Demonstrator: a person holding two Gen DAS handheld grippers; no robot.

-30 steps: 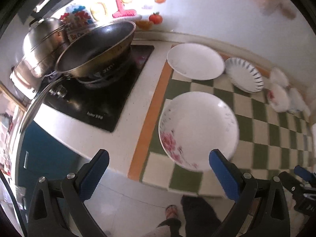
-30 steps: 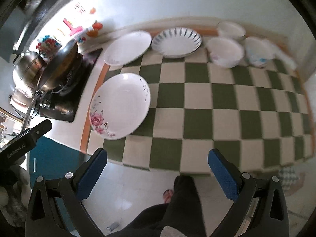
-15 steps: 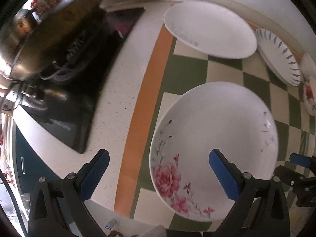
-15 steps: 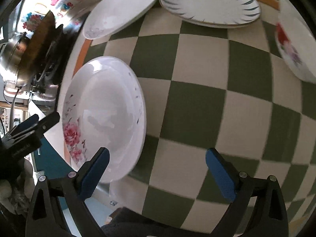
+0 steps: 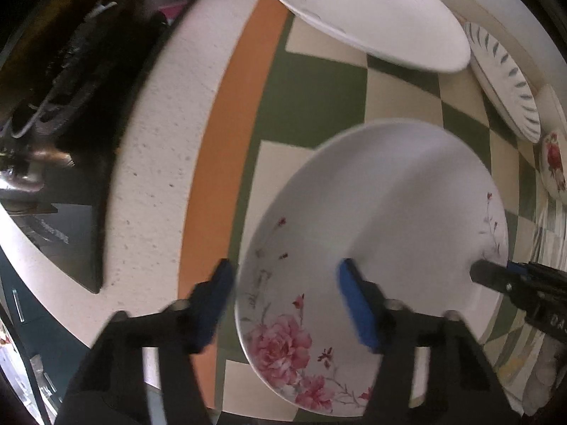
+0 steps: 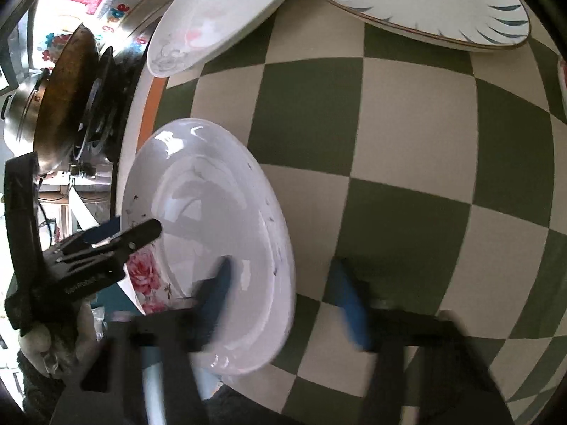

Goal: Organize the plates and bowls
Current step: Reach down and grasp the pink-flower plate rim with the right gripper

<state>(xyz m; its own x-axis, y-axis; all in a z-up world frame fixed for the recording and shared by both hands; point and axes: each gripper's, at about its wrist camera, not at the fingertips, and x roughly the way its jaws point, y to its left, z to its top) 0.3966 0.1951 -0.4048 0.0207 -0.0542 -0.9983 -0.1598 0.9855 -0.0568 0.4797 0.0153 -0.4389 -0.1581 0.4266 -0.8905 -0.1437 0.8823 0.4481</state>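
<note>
A large white plate with pink flowers (image 5: 382, 219) lies on the green checked cloth near the counter's front edge; it also shows in the right wrist view (image 6: 212, 233). My left gripper (image 5: 283, 304) is open and straddles the plate's left rim, one finger outside, one over the plate. My right gripper (image 6: 283, 301) is open and straddles the plate's right rim. Each gripper appears in the other's view, at the plate's opposite side.
A plain white plate (image 5: 368, 17) and a blue-striped plate (image 5: 503, 81) lie farther back. A flowered bowl (image 5: 553, 166) sits at the right. A wok (image 6: 67, 99) on a black stove (image 5: 53, 113) stands left of the orange cloth border (image 5: 226, 141).
Both grippers have moved down and in to the flowered plate's rims and their jaws have narrowed. The plate has not moved.
</note>
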